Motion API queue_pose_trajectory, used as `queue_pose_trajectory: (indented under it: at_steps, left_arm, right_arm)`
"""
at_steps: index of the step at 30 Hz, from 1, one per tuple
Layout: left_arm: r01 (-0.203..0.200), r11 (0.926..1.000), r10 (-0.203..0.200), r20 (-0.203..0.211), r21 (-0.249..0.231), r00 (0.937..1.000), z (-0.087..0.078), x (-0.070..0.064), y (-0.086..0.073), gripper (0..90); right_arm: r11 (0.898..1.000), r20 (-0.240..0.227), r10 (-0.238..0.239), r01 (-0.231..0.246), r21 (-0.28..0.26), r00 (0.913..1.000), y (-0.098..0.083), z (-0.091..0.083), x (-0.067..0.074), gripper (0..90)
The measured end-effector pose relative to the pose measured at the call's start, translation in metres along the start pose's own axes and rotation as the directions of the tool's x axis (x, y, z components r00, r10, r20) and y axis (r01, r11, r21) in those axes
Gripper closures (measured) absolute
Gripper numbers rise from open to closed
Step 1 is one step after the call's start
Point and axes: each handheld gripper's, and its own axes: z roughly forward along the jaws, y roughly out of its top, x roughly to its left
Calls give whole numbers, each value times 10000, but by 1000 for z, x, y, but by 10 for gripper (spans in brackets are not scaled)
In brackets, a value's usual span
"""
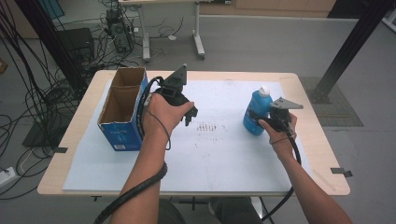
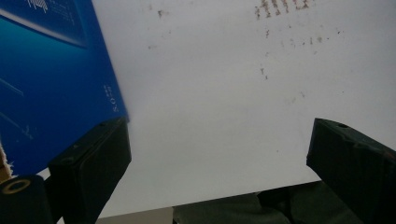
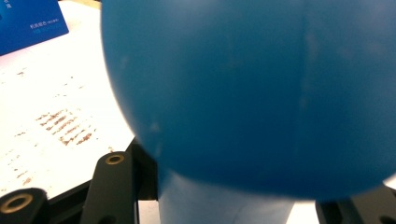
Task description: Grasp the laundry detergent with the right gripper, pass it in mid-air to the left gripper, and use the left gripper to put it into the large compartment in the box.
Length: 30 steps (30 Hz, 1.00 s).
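Observation:
A blue bottle with a white cap stands tilted at the right of the white sheet. My right gripper is shut on the bottle from its right side. In the right gripper view the bottle's blue body sits very close between the black fingers. Whether its base touches the sheet I cannot tell. My left gripper hovers over the sheet just right of an open-topped blue cardboard box. Its jaws are open wide with nothing between them. The box's blue wall lies beside its left finger.
The wooden table carries the sheet, which has faint brown marks in the middle. Behind the table are cables, a dark post and another table's legs on the grey floor.

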Motion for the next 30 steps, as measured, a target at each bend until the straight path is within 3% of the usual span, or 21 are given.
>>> queue_pose_trajectory:
  at_steps: [19,22,30]
  left_arm:
    - [-190,9997,193,202,-164,9996,-9,11,-7,67]
    - [-310,9991,317,216,-300,9993,-16,12,-11,67]
    - [-1078,9929,1096,339,-499,9934,-36,14,-18,67]
  right_arm:
    - [9998,-156,183,-181,128,9997,5,-2,-2,446]
    - [9995,-422,240,-231,206,9988,13,-5,-3,445]
    - [9988,-935,-333,365,328,9951,48,-16,6,444]
